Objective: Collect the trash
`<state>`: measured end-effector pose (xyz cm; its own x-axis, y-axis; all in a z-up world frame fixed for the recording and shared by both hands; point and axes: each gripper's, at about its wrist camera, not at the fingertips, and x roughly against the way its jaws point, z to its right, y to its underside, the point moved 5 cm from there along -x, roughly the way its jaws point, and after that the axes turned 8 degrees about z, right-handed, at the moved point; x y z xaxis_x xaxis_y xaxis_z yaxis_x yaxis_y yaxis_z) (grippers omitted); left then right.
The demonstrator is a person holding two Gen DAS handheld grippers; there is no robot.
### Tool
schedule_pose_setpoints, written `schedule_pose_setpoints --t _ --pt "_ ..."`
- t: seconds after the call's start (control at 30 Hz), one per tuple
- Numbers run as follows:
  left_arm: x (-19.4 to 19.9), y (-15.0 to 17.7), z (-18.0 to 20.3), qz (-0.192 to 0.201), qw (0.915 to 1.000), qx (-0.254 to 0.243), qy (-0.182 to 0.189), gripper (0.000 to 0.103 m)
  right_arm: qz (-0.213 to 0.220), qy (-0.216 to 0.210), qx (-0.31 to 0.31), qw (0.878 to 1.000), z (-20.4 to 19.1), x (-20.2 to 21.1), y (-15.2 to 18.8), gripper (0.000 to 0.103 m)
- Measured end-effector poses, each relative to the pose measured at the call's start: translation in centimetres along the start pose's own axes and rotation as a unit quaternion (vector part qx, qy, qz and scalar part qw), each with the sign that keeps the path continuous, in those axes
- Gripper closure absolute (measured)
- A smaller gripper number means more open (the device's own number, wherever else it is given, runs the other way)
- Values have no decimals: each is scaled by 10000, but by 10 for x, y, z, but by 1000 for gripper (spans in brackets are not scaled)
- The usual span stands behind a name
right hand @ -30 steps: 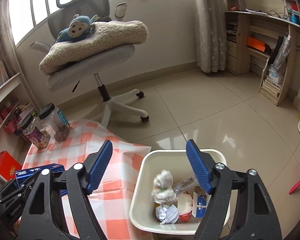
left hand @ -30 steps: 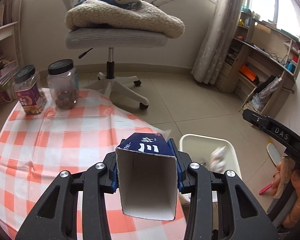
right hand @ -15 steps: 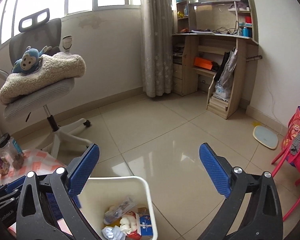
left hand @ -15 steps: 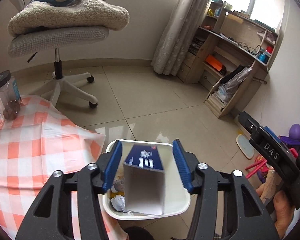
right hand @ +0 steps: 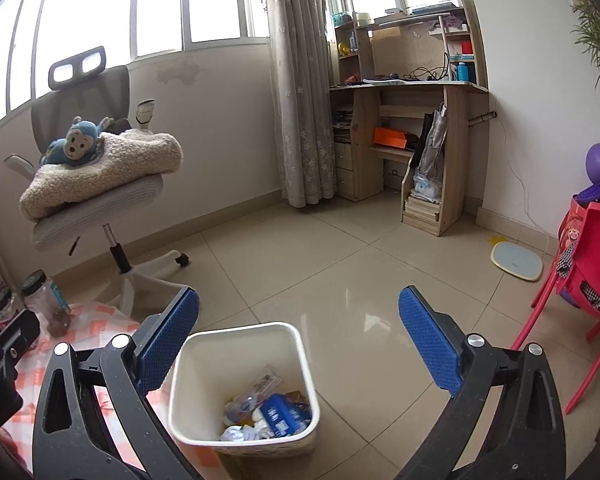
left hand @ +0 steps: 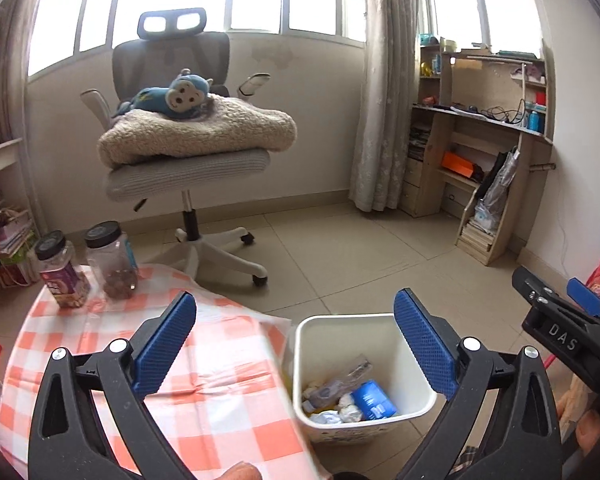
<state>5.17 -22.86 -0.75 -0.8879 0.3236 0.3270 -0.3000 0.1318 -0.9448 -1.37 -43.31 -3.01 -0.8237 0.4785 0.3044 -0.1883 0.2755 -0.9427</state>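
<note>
From my left wrist camera, the left gripper (left hand: 296, 344) has its blue-padded fingers (left hand: 164, 344) spreading apart, and nothing sits between them. Beyond them the cream-white square plastic waste bin (left hand: 340, 324) stands on the tiled floor, just beside the edge of the tabletop under its orange-and-white checked cloth (left hand: 204, 396). Inside the bin I see a dark blue cardboard carton (left hand: 374, 400) lying on crumpled white paper wads (left hand: 340, 412) and a clear crinkled wrapper (left hand: 336, 384). On the cloth I can find only two clear plastic jars with black lids (left hand: 88, 264) at the far corner; I read those as pantry goods, not rubbish. The right gripper (left hand: 564, 320) shows at the right edge.

From my right wrist camera, the right gripper (right hand: 300, 340) stands wide open and empty, hanging above the same bin (right hand: 244, 336). The blue carton (right hand: 280, 416) rests among the paper and wrappers at the bottom.

My judgement: the collecting looks nearly or fully done, since the visible cloth carries no loose litter. The near part of the tabletop is hidden behind the fingers, so I cannot rule out a last piece there.
</note>
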Motion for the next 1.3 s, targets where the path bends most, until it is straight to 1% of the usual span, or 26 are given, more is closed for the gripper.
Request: schedule_pose_setpoints --t 0.03,0.1,0.2,0.23,0.37,0.5,0.6,0.67,0.8,0.97,1.3 --pt "7 5 -9 -47 9999 33 -113 7 35 -85 -29 10000 -3 9 4 7" --pt "15 12 -28 -124 9996 149 -220 7 132 -315 -75 9994 -14 24 11 7" --pt "35 24 -54 -30 9985 229 -491 7 213 -590 -73 9980 -32 44 23 7" --pt "43 27 -62 26 9980 256 -570 7 178 -693 -35 9974 -39 47 29 7" --pt "65 35 -90 255 9950 448 -851 7 -61 -1047 307 9940 -77 55 47 7" --pt "74 42 -114 325 9921 602 -1056 7 -32 -1316 636 9893 -106 66 58 7" --pt "76 52 -128 185 9913 673 -1118 7 -3 -1411 860 9863 -122 72 65 7" --pt "76 60 -133 73 9911 640 -1167 7 2 -1477 894 9850 -129 73 68 7" --pt "75 70 -144 -32 9906 698 -1175 7 55 -1544 965 9833 -137 72 69 7" --pt "76 75 -152 -64 9891 770 -1249 7 -149 -1637 1012 9812 -142 65 75 7" --pt "76 76 -152 -119 9887 778 -1277 7 -190 -1706 1071 9793 -146 65 79 7"
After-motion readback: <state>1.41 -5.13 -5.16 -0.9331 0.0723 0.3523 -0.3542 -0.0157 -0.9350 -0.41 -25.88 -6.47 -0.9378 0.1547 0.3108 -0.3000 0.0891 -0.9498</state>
